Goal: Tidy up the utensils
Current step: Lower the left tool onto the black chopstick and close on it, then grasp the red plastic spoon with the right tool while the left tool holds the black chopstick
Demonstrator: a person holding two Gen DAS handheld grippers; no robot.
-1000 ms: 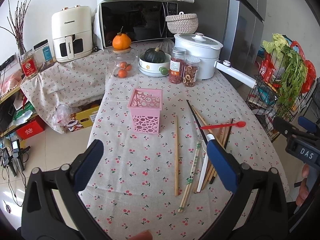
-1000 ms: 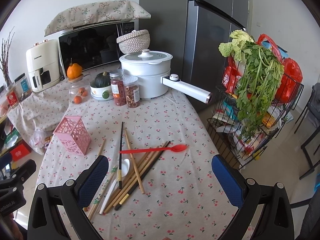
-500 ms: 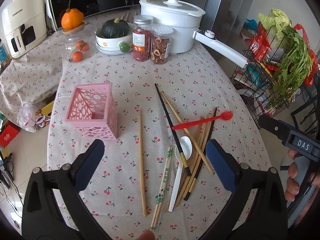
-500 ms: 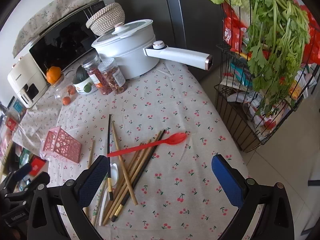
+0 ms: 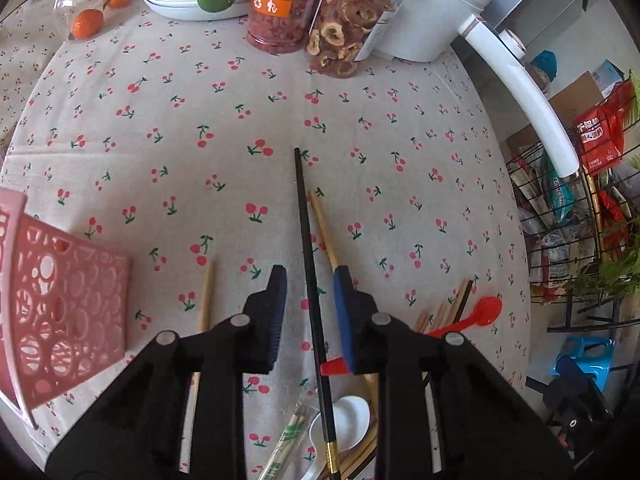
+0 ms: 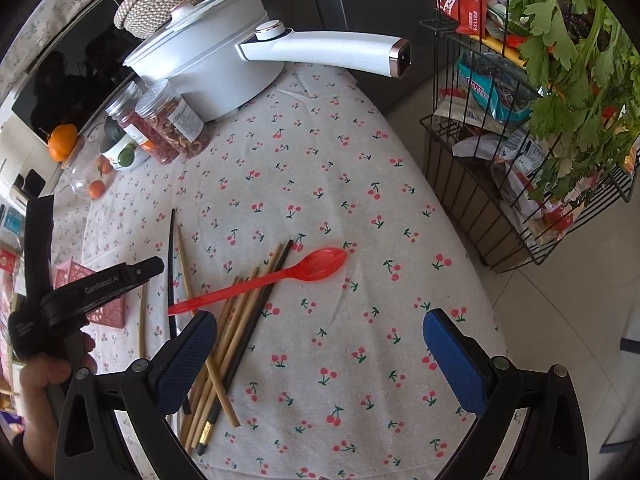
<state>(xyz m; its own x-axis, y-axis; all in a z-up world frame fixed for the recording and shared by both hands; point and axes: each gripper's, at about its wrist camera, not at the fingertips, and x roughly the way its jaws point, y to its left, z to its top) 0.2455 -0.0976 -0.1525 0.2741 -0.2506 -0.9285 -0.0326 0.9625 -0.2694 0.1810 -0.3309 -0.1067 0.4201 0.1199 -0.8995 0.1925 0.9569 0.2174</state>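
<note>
Your left gripper (image 5: 309, 294) sits low over the cherry-print tablecloth (image 5: 240, 120), its jaws narrowed either side of the black chopstick (image 5: 308, 256) with a gap still showing on both sides, so nothing is gripped. That chopstick lies on the cloth, its gold-banded end crossing the white spoon (image 5: 344, 424). The pink utensil basket (image 5: 56, 312) stands just to your left. Your right gripper (image 6: 320, 344) hovers wide open and empty above the heap of wooden chopsticks (image 6: 228, 344) with the red spoon (image 6: 280, 276) lying across them.
</note>
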